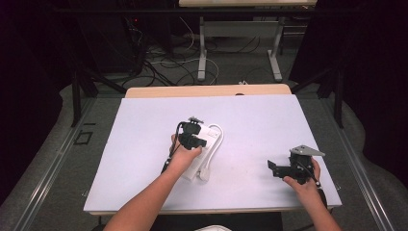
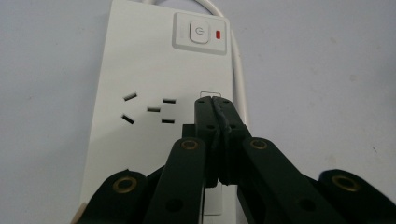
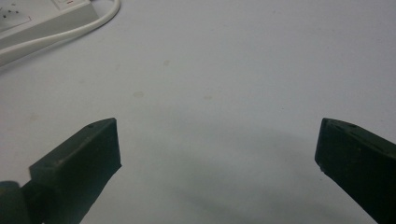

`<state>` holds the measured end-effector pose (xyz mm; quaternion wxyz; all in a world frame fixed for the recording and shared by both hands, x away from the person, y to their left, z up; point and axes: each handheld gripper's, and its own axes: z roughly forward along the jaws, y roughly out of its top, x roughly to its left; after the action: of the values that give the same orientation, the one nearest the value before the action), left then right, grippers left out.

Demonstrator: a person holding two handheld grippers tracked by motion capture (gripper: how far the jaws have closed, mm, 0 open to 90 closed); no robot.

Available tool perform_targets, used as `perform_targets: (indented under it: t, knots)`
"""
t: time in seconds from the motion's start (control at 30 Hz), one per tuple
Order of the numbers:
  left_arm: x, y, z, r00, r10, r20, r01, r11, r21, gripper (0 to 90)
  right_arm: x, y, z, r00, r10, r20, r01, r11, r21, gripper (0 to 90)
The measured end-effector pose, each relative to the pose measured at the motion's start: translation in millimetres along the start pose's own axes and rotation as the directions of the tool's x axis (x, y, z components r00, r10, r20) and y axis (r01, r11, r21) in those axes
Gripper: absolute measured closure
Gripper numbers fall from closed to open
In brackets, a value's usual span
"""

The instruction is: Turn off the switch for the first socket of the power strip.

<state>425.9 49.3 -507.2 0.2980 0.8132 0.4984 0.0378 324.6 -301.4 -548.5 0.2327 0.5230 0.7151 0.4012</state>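
Power strip, white and hard-shelled, is seen lying flat near the middle of the white surface, its cord looped beside it; it is judged stiff, light and smooth-sided, best taken across its long edges; the left gripper is held pressed together at its top face below the switch; the right gripper is spread wide near the right edge; cables are seen across the grey floor beyond.

Bare white table all around the right tool; power strip well left.
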Motion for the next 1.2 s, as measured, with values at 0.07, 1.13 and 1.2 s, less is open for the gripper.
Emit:
perform_targets:
  t: [0.07,1.13,1.2]
  knots:
    - [-1.1,0.8,1.7,1.0000,0.000,-0.005,0.000,1.0000,0.001,90.0,0.2,0.1,0.2,1.0000,0.001,0.001,-0.001,1.000,0.001,0.0]
    - [-2.0,3.3,9.4,0.9986,0.030,-0.042,-0.028,0.9986,0.044,90.0,-0.8,-0.8,1.1,1.0000,-0.005,0.000,0.005,1.000,0.006,0.0]
    - [-1.8,3.5,9.5,0.9987,0.030,-0.041,-0.028,0.9985,0.046,90.0,-0.8,-0.9,1.2,1.0000,-0.006,-0.001,0.006,1.000,0.006,0.0]
